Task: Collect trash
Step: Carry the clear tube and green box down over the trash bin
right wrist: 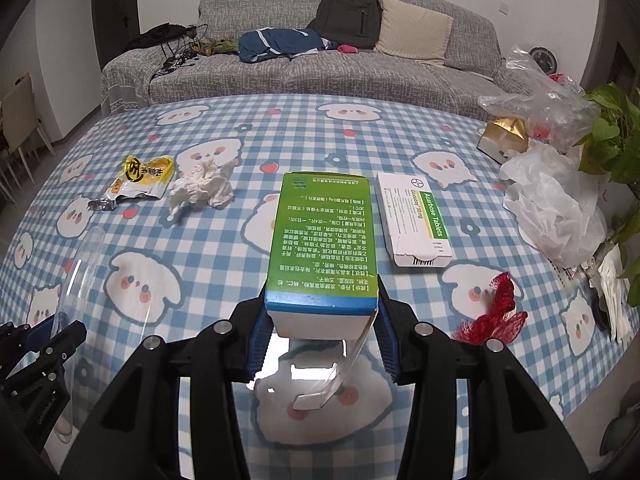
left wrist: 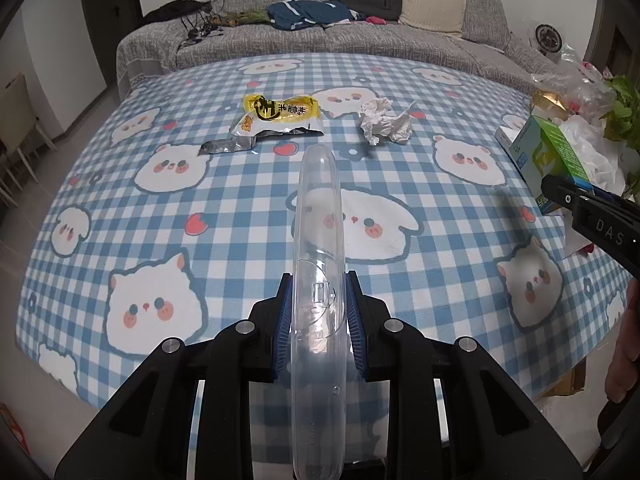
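Left gripper (left wrist: 319, 316) clamped narrow on a clear plastic container (left wrist: 318, 248), seen edge-on, blue pads (left wrist: 282, 332) pressed on both flat sides; container sticks out ahead above the checked tablecloth (left wrist: 224, 232). Exact shape of container hard to tell, transparent and edge-on; lower end cut off by frame bottom.

Right gripper (right wrist: 320, 332) at about half width, gripping a green medicine box (right wrist: 324, 236) by its near end, pads (right wrist: 260, 340) against the box's two sides. Box held above the cloth, white underside showing. Clear curved plastic strip (right wrist: 352, 356) hanging under the box, identity unclear.

Loose trash on the table: yellow snack wrapper (left wrist: 280, 114) torn open, silver strip beside it; crumpled white tissue (left wrist: 384, 120) just right of wrapper, apart from it. White Acarbose Tablets box (right wrist: 414, 220) lying flat, near the green box's right. Red net scrap (right wrist: 494, 312) near right edge. Plastic bags (right wrist: 556, 208) and a gold box (right wrist: 504, 136) piled at far right, partly hiding each other; leafy plant (right wrist: 612, 132) cut off by frame edge. Grey sofa (left wrist: 360, 36) behind with backpack, cushion, clothes.
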A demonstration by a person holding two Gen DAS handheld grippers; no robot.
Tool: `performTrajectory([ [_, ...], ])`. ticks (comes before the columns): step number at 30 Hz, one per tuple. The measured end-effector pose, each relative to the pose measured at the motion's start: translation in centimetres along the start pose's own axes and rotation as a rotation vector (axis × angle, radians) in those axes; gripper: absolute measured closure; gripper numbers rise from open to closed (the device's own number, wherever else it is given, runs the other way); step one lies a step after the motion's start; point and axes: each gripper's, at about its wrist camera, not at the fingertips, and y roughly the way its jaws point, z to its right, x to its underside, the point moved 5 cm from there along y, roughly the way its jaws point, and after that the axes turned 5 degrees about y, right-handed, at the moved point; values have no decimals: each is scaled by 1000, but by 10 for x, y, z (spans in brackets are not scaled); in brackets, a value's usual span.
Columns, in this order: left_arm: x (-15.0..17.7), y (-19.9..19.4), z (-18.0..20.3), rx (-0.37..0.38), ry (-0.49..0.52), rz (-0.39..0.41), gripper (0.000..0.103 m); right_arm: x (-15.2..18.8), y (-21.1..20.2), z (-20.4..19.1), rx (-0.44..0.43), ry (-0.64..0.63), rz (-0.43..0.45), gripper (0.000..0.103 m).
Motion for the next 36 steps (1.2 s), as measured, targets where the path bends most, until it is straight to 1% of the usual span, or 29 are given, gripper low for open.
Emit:
performTrajectory([
  [7, 21, -37, 2, 3, -8, 45, 78, 28, -41, -11, -44, -21, 48, 60],
  [10, 29, -42, 0, 0, -8, 49, 78, 42, -51, -14, -47, -44, 48, 60],
  [16, 41, -47, -5, -8, -5, 42, 78, 51, -71, -14, -57, -52, 72, 60],
  [25, 56, -54, -5, -5, 5, 41, 78, 65, -84, -18, -80, -45, 88, 60],
  [29, 66, -60, -14, -11, -12, 47, 78, 70, -88, -27, -97, -62, 94, 60],
  [36, 85, -72, -29, -26, -33, 51, 78, 94, -94, -44, -130, -97, 81, 60],
])
